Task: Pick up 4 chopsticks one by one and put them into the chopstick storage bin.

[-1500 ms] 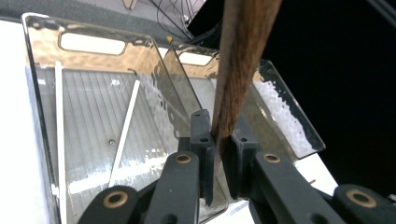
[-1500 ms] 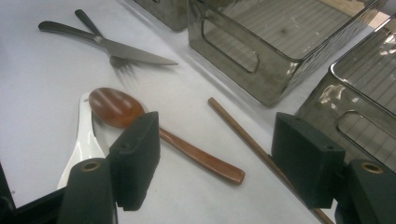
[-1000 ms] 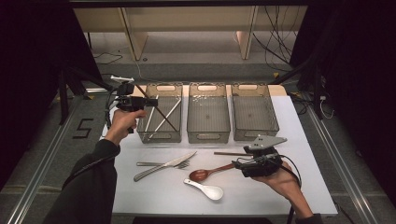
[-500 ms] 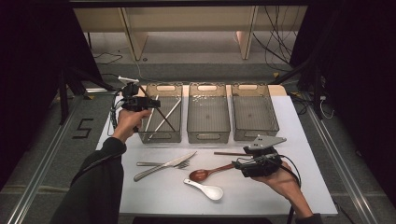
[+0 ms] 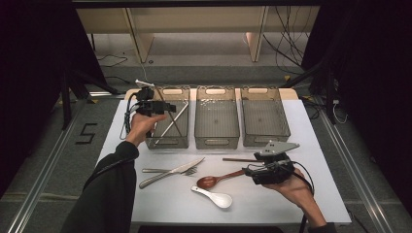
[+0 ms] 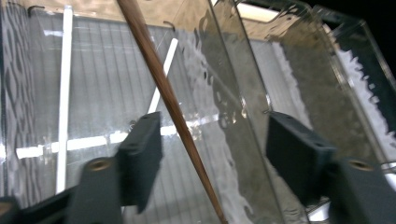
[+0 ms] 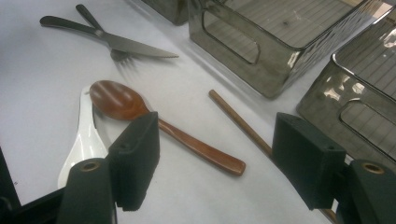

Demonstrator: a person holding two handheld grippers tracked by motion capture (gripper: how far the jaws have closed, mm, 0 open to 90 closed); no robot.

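My left gripper (image 5: pixel 167 106) hangs open over the left bin (image 5: pixel 167 143). In the left gripper view (image 6: pixel 212 154) a brown chopstick (image 6: pixel 163 93) slants between the spread jaws, close to the left one, with white chopsticks (image 6: pixel 65 93) lying in the bin below. My right gripper (image 5: pixel 248 172) stands open low over the table's front right. Its jaws (image 7: pixel 215 163) straddle the handle end of a wooden spoon (image 7: pixel 116 100) (image 5: pixel 214 180). A second brown chopstick (image 7: pixel 238 121) (image 5: pixel 240 159) lies on the table beside the right jaw.
A white ceramic spoon (image 5: pixel 216 196) lies beside the wooden one. A knife (image 5: pixel 170 172) and fork (image 5: pixel 189 171) cross at front left. The middle bin (image 5: pixel 216 141) and right bin (image 5: pixel 265 141) look empty. The white table (image 5: pixel 320 194) ends just past my right hand.
My left gripper has shifted a little to the right over the left bin. The right gripper has hardly moved.
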